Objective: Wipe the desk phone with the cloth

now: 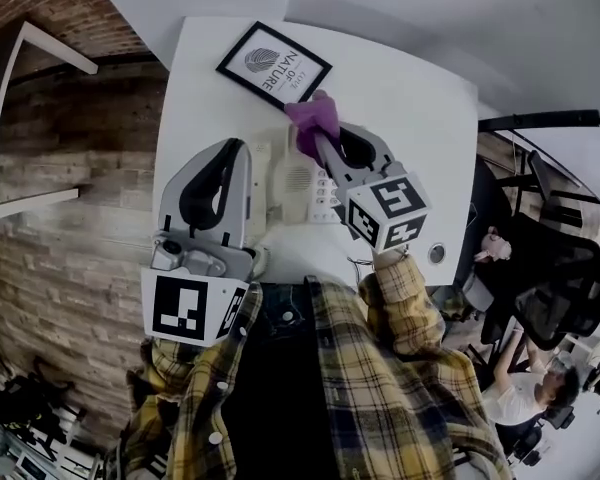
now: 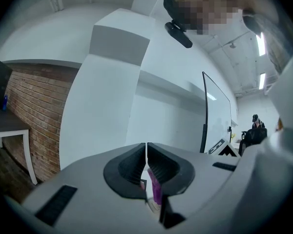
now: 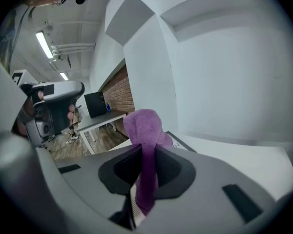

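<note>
Here, the white plastic desk phone (image 1: 298, 180) awaits its wipe. The purple terry cloth (image 1: 313, 118), clamped in the right gripper (image 1: 325, 143), hangs at the phone's far end, contact unclear, so most wiping seemingly remains. Left of the phone, the left gripper (image 1: 235, 150) is closed and empty. Beyond the phone on the white desk (image 1: 410, 108) lies a black-framed print (image 1: 273, 66), with a brick wall (image 1: 60, 218) to the left.

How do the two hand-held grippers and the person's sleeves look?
Both the left hand-held gripper and the right hand-held gripper have light grey plastic bodies, black ribbed pads and a white cube with black square markers. The person wears a yellow and dark checked long-sleeved shirt.
</note>
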